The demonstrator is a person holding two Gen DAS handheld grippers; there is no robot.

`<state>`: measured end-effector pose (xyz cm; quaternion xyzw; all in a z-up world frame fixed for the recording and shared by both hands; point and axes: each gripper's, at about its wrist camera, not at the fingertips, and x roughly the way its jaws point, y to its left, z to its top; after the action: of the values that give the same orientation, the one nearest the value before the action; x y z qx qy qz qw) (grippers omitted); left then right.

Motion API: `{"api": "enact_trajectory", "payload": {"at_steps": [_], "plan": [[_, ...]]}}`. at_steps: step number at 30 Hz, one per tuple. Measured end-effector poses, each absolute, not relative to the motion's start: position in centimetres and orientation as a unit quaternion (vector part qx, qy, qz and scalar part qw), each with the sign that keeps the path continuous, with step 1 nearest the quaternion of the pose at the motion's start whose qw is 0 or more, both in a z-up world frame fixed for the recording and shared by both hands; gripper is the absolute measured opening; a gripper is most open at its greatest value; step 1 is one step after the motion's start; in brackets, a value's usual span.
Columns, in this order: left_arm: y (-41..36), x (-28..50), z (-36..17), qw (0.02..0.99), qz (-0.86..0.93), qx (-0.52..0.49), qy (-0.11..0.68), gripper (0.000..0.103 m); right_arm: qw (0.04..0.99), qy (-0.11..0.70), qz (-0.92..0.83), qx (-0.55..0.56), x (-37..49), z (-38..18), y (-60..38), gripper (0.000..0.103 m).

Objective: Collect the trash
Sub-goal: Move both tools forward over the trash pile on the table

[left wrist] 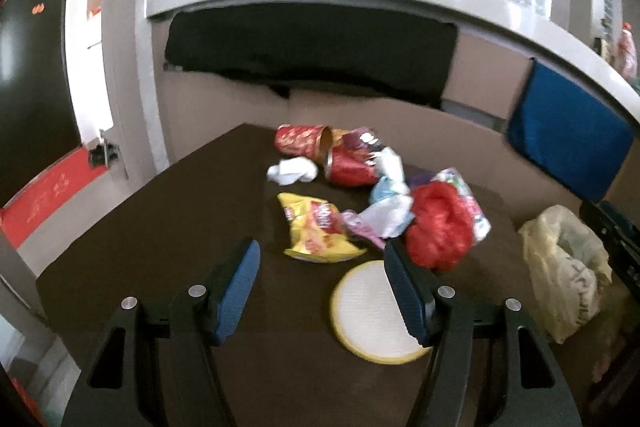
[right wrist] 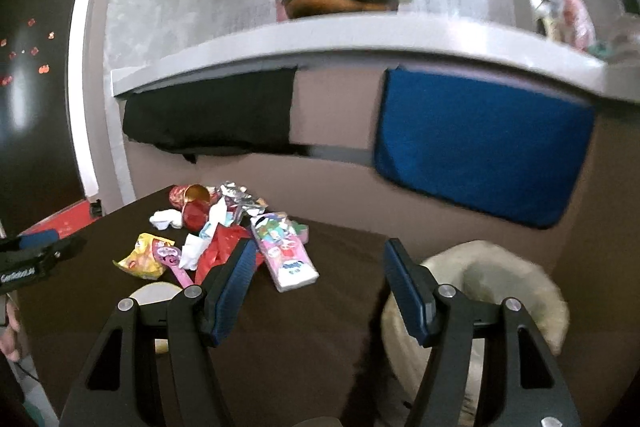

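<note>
Dark brown counter (left wrist: 160,247) spreads under both my tools, backed by a grey wall ledge with a blue cloth (right wrist: 480,143) hanging below it. Litter sits heaped toward its far side: a yellow crumpled snack bag (left wrist: 316,227), a red crushed can (left wrist: 350,167), a white crumpled tissue (left wrist: 292,171), a red plastic bag (left wrist: 438,223) and a pink printed tissue packet (right wrist: 286,251). A round white lid with a yellow rim (left wrist: 372,311) lies nearest. My left gripper (left wrist: 322,291) hovers over that lid, jaws wide and empty. My right gripper (right wrist: 318,291) is likewise wide and empty, beside the pale plastic-lined bin (right wrist: 500,287).
</note>
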<state>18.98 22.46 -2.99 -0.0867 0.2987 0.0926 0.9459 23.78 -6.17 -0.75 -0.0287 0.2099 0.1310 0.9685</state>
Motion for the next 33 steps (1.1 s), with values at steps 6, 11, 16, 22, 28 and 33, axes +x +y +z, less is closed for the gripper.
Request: {"api": "enact_trajectory", "payload": {"at_steps": [6,11,16,22,28,33], "plan": [[23.7,20.8,-4.5,0.936,0.110,-0.099,0.320,0.065,0.956,0.246,0.157,-0.017,27.7,-3.5,-4.6,0.063],[22.8,22.0,-5.0,0.930,0.099,-0.085,0.343,0.065,0.945,0.274,0.180,-0.011,29.7,-5.3,-3.7,0.063],[22.3,21.6,-4.4,0.941,0.110,-0.068,0.313,0.065,0.937,0.288,0.199,-0.011,31.0,-6.5,-2.9,0.063],[21.4,22.8,-5.7,0.935,0.077,-0.070,0.340,0.065,0.936,0.291,0.196,0.000,31.0,-6.4,-3.4,0.063],[20.7,24.1,-6.4,0.927,0.049,-0.067,0.366,0.056,0.939,0.291,0.184,-0.017,31.5,-6.1,-3.8,0.063],[21.4,24.2,-6.3,0.925,0.052,-0.071,0.370,0.056,0.929,0.316,0.191,-0.005,32.4,-6.9,-4.2,0.063]]}}
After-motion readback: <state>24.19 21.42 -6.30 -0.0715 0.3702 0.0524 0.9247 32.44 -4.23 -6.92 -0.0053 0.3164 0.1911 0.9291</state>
